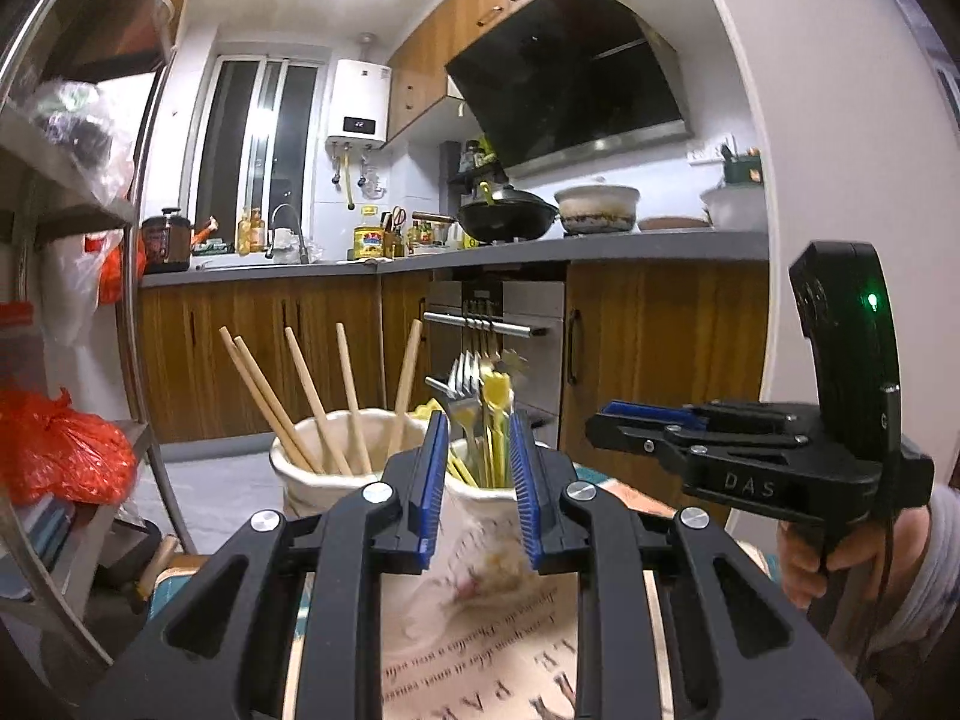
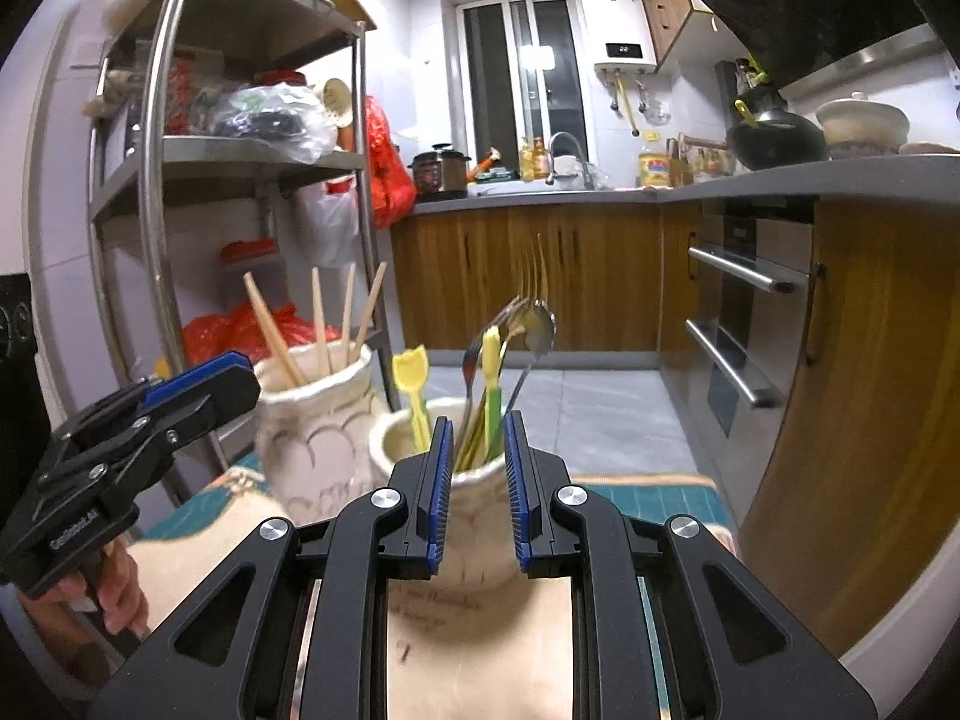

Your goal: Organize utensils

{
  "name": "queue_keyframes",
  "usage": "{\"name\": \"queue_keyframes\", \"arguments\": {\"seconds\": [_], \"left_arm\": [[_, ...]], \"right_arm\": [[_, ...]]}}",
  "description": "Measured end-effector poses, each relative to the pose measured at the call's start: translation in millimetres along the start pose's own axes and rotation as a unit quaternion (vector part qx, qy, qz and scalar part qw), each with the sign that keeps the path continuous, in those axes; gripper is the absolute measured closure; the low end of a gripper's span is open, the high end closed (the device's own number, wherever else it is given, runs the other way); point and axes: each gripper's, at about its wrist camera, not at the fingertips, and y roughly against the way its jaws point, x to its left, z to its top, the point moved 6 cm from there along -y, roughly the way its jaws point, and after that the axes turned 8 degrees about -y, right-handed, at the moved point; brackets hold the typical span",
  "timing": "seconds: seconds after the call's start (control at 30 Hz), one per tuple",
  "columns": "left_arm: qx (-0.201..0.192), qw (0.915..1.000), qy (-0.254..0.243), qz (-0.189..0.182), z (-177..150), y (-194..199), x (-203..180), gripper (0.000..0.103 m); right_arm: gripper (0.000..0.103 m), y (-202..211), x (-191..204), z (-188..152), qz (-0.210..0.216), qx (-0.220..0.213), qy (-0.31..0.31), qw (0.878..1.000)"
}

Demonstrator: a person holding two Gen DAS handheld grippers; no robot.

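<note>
Cream ceramic: two jars stand side by side on the cloth [image 2: 480, 636]. The left jar [image 2: 312, 432] holds the chopsticks [image 2: 273, 330]; the right jar [image 2: 444, 516] holds the forks [image 2: 528, 312] and the yellow plastic pieces [image 2: 414, 387]. The left gripper [image 1: 478, 483] and the right gripper [image 2: 476, 486] both hang in front of the jars, jaws apart, nothing between them. I cannot see any utensil outside the jars, so the sorting seems almost done. If one more piece must go in, lower it straight and release only above the rim, so the jar does not tip.
</note>
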Motion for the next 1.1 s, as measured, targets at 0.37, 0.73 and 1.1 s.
{"name": "queue_keyframes", "arguments": {"seconds": [0.37,0.73,1.1], "left_arm": [[0.029,0.9974,0.007,0.065,-16,24,14,0.050],[0.059,0.9921,0.044,0.101,-27,26,44,0.015],[0.077,0.9908,0.036,0.105,-32,19,43,0.005]], "right_arm": [[0.030,22,7,-19,-0.021,-0.027,0.045,0.998],[0.005,28,2,-20,-0.034,-0.037,0.032,0.998],[0.005,24,2,-24,-0.034,-0.023,0.031,0.999]]}}
